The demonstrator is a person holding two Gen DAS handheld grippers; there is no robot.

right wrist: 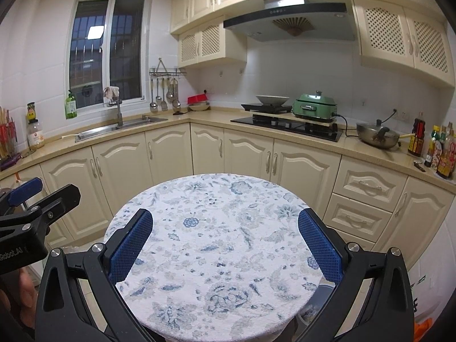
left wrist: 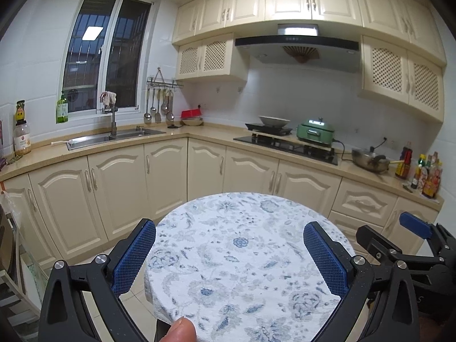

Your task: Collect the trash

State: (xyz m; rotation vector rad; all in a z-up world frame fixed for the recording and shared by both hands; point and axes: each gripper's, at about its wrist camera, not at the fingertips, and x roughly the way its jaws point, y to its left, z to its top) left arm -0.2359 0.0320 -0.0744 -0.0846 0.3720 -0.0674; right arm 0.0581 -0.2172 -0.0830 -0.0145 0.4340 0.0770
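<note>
Both tools hang side by side above a round bench (left wrist: 242, 256) draped in a white cloth with a blue floral print. The left tool (left wrist: 229, 259) has its blue-padded fingers (left wrist: 134, 259) spread wide with nothing between them, and the right tool (right wrist: 225, 246) is spread just as wide and equally empty. Each points forward across the bench toward the cream kitchen cabinets (right wrist: 168, 154). A thumb tip (left wrist: 181, 330) shows at the bottom edge of the left wrist view. No trash can be made out on the cloth in either view, so its place and the way it points cannot be told. Beyond, along the counter, stand a steel sink (left wrist: 114, 136), a black hob (right wrist: 287, 126), a green electric cooker (right wrist: 315, 108) and a steel wok (right wrist: 376, 136).
</note>
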